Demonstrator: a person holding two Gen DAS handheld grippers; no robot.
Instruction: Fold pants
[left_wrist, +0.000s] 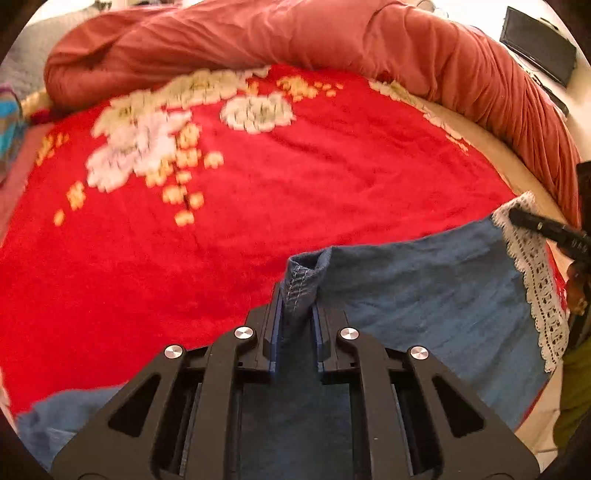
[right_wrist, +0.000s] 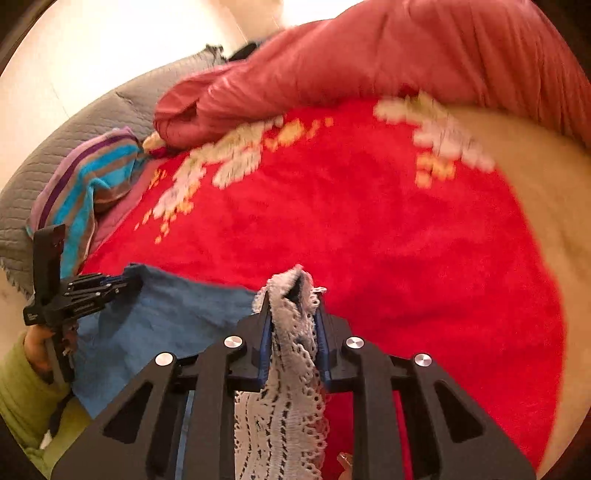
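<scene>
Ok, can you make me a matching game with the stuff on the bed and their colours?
Things:
1. pants
2. lace trim
3. blanket
4. towel

Colours:
A. white
B. striped turquoise, purple and brown
C. blue
D. bright red with pale flowers

Pairs: 1-C, 2-A, 3-D, 4-B.

The left tongs pinch the blue cloth, and the right tongs pinch the lace.

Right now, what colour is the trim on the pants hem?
White lace trim on blue pants, clearest in the right wrist view.
</scene>
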